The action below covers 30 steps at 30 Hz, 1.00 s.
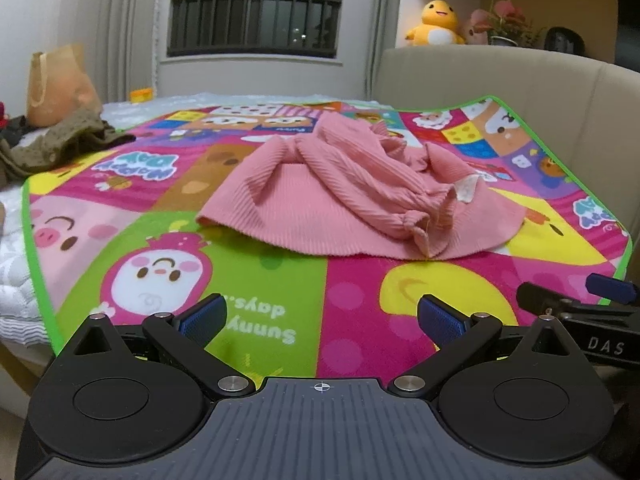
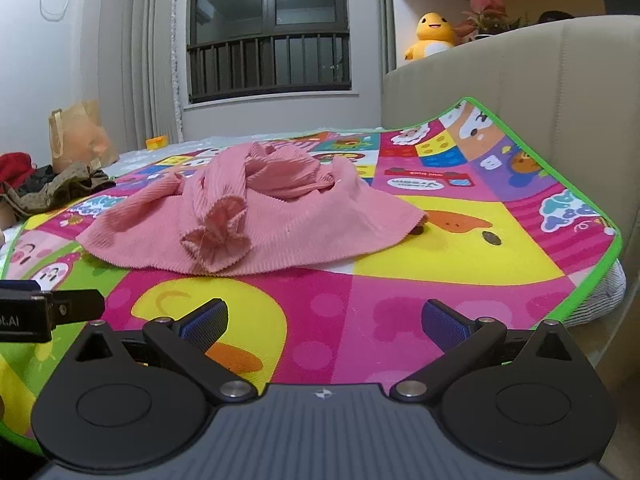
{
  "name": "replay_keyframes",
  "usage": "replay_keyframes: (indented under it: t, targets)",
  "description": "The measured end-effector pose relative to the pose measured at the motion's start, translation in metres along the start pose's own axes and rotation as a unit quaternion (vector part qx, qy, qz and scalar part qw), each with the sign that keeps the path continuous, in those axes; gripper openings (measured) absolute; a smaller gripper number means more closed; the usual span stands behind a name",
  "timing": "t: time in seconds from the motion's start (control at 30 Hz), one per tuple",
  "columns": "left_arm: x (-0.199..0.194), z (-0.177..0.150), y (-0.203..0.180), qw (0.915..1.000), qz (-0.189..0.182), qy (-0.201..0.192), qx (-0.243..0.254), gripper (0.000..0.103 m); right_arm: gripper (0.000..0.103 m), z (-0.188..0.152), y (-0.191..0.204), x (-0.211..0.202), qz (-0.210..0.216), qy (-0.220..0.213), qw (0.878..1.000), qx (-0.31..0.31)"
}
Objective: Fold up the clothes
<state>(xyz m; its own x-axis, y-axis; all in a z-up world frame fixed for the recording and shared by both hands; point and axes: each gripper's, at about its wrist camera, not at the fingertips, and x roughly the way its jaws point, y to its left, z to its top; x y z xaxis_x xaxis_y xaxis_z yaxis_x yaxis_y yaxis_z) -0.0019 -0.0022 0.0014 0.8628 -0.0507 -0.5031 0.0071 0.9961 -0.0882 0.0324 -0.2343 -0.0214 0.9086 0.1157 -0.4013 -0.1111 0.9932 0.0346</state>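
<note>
A bright cartoon-printed play mat with a green border [image 1: 132, 240] covers the bed, its far right corner curling up against the beige padded headboard [image 1: 500, 76]. At the mat's left edge lies a heap of olive-brown cloth [image 1: 60, 144], with a brown paper bag with handles [image 1: 60, 84] standing just behind it and something red [image 2: 16, 164] beside the heap. A small orange box [image 1: 141, 95] sits near the wall under the dark barred window [image 1: 254, 20]. On the shelf above the headboard a yellow plush duck [image 1: 436, 22] sits beside a pink-leaved potted plant [image 1: 508, 20]
</note>
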Motion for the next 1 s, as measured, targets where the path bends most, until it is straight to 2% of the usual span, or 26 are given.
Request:
replay_keyframes:
  t: [0.23, 1.0]
  targets:
    - [-0.0052, -0.0014, -0.0062, 0.9998, 0.005, 0.006, 0.017, 0.103, 0.103, -0.0012, 0.0043, 0.0, 0.011, 0.013, 1.0, -0.004]
    - [-0.0053, -0.0047, -0.0052, 0.9997, 0.001, 0.019, 0.015, 0.103, 0.103, -0.003, 0.0051, -0.0037, 0.017, 0.03, 0.999, -0.003]
